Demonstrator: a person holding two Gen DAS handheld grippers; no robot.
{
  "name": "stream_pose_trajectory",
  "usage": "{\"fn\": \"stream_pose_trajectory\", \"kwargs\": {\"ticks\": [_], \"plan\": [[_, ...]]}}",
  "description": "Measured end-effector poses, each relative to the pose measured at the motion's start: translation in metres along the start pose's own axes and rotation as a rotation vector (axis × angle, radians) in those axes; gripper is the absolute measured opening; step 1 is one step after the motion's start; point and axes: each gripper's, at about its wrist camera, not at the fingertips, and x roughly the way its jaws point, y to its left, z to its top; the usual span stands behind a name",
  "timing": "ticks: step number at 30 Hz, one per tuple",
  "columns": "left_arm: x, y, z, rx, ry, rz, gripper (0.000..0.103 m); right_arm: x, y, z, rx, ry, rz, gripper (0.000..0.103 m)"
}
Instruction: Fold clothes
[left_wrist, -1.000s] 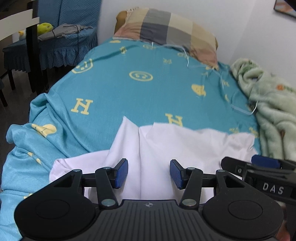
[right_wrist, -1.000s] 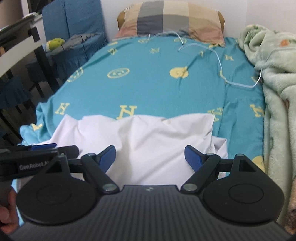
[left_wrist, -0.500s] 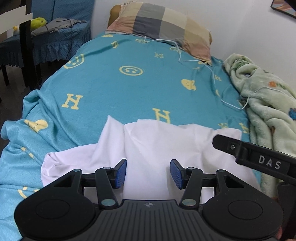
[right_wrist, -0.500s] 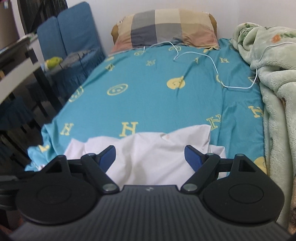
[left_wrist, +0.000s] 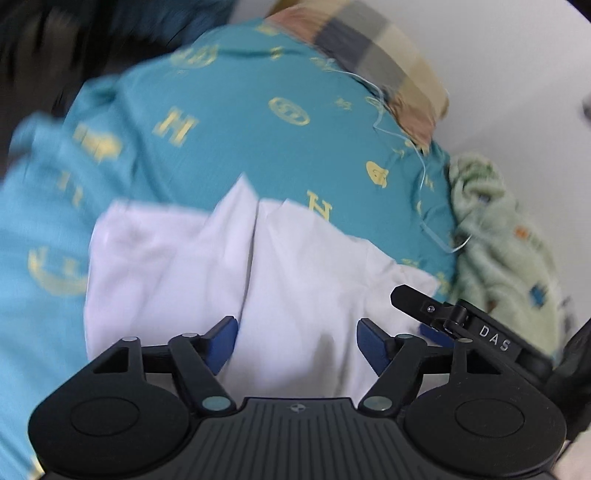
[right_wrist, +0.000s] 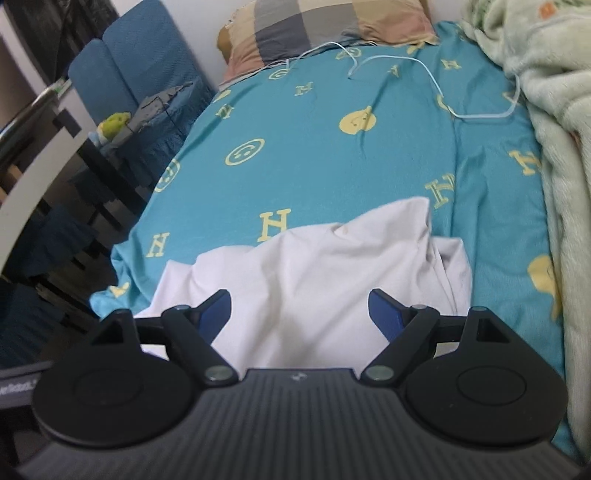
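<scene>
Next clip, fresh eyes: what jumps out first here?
A crumpled white garment lies at the near end of a teal bedsheet printed with yellow letters and faces. A checked pillow sits at the far end, and a pale green fleece blanket is heaped along the right side.

Left gripper (left_wrist: 296, 338): jaws just opened wider, nothing gripped. Right gripper (right_wrist: 300, 312): jaws wide apart, empty.
</scene>
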Motion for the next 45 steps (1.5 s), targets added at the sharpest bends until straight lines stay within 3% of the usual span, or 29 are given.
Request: {"fn": "stream_pose_trajectory", "kwargs": {"ticks": [5, 11, 15, 19, 20, 24, 26, 30, 36, 42, 45], "plan": [[-0.011, 0.036, -0.019, -0.216, 0.037, -0.060, 0.076, -0.016, -0.007, -0.015, 0.175, 0.062, 0.068, 0.083], [0.000, 0.063, -0.034, -0.368, 0.084, -0.108, 0.079, -0.033, -0.007, -0.051, 0.331, 0.150, 0.152, 0.083], [0.023, 0.081, -0.032, -0.489, 0.041, -0.133, 0.077, -0.026, -0.012, -0.069, 0.450, 0.204, 0.177, 0.083], [0.030, 0.081, -0.030, -0.505, 0.009, -0.133, 0.055, 0.000, -0.023, -0.080, 0.573, 0.278, 0.194, 0.083], [0.027, 0.078, -0.030, -0.493, -0.008, -0.141, 0.042, 0.006, -0.026, -0.083, 0.594, 0.288, 0.196, 0.083], [0.016, 0.067, -0.024, -0.448, -0.056, -0.192, 0.027, 0.023, -0.037, -0.092, 0.712, 0.307, 0.251, 0.084], [0.013, 0.061, -0.020, -0.431, -0.078, -0.220, 0.024, 0.025, -0.041, -0.090, 0.748, 0.278, 0.299, 0.083], [0.010, 0.052, -0.013, -0.424, -0.095, -0.275, 0.024, 0.014, -0.053, -0.084, 0.739, 0.137, 0.330, 0.083], [0.013, 0.049, -0.011, -0.411, -0.093, -0.270, 0.024, 0.015, -0.064, -0.079, 0.745, 0.113, 0.321, 0.061], [0.013, 0.045, -0.009, -0.411, -0.104, -0.284, 0.024, -0.004, -0.049, -0.067, 0.586, 0.009, 0.265, 0.038], [0.011, 0.043, -0.006, -0.403, -0.114, -0.304, 0.024, -0.013, -0.047, -0.063, 0.552, -0.039, 0.261, 0.036]]}}
